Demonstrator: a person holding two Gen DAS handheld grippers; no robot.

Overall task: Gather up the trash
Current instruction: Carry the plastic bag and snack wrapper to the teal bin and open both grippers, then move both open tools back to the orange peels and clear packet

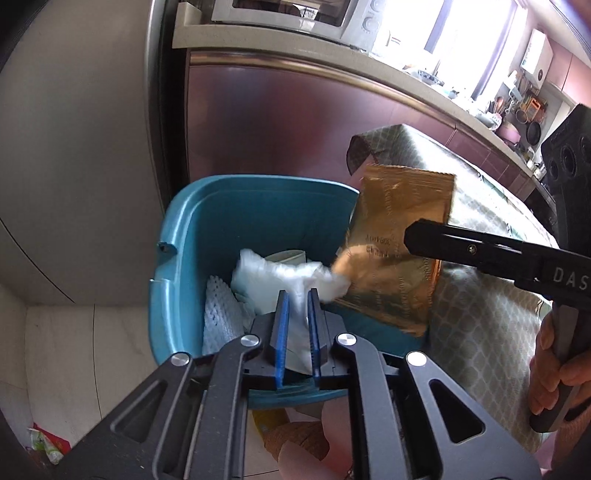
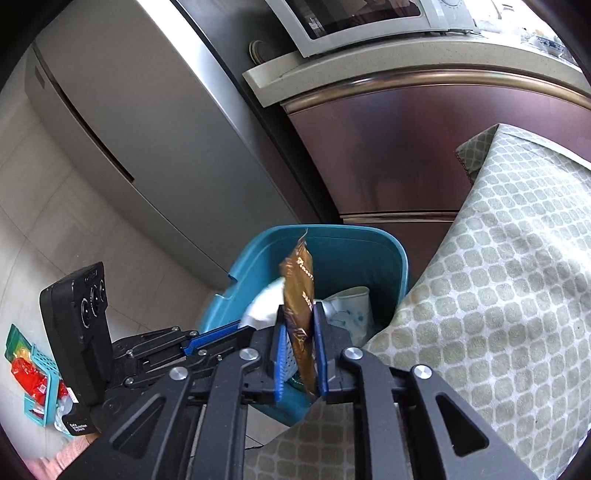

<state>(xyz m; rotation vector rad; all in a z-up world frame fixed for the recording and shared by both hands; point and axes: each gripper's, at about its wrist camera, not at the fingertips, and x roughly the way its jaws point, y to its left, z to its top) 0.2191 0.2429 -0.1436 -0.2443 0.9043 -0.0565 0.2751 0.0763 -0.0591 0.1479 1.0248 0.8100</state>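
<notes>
The teal plastic trash bin [image 1: 192, 229] was parked beside the cloth-covered table [image 2: 498, 295]. A gold foil wrapper [image 2: 299, 295] was pinched in the right claw [image 2: 300, 354], crumpled white plastic [image 1: 284, 277] in the left claw [image 1: 298, 328], both over the bin. Dropping stage, probably; both just needed releasing.

Ahead of you a microwave [image 2: 369, 22] sits on the stone-topped counter [image 2: 424, 55] above maroon cabinet fronts [image 2: 406, 147], beside a grey fridge [image 2: 140, 122]; a quatrefoil-patterned cloth [image 2: 498, 295] covers the desk at your right, and pans [image 1: 532, 131] hang far off
</notes>
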